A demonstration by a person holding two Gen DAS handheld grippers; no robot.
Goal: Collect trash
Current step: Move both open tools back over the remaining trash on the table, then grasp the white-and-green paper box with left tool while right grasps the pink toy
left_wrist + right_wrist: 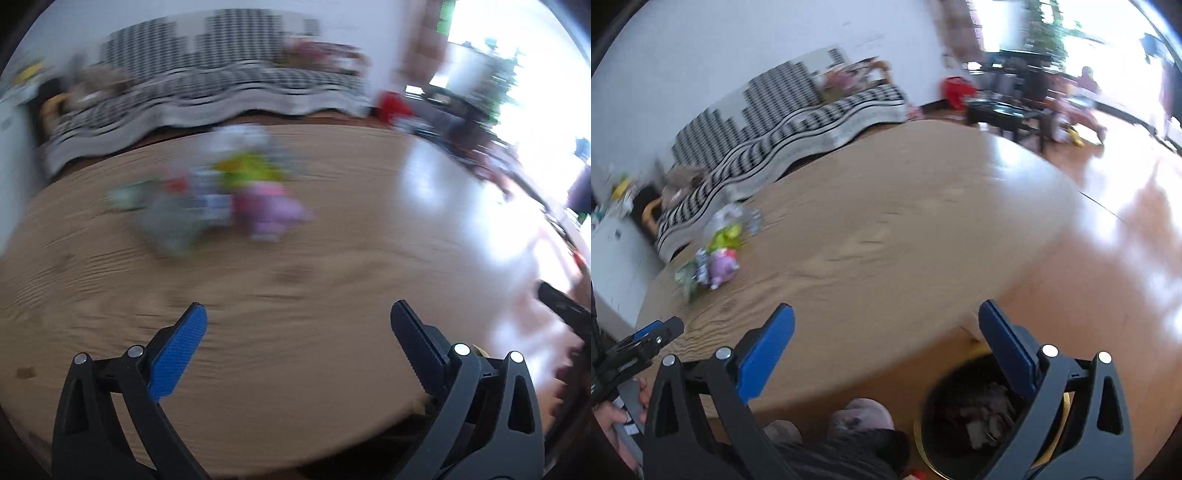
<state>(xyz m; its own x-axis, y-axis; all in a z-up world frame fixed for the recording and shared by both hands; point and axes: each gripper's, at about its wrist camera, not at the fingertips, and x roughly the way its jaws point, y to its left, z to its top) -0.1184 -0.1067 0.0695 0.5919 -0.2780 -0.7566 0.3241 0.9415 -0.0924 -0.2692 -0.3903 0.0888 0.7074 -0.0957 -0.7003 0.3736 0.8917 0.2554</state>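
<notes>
Left tool (299, 314) and right tool (886, 314) both wide apart, nothing between the fingers, above the wooden bench (905, 221). Trash pile (221, 192), blurred, on the bench's far side. Bin (967, 413) on the floor beside the bench, under the right tool

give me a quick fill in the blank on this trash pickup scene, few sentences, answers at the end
1. The pile of wrappers lies on the round ____ table.
2. The trash bin stands on the ____ beside the table.
3. Both the left claw and the right claw are ____ with nothing between their pads.
4. The sofa cover is black and ____.

Missing words: wooden; floor; open; white
</notes>
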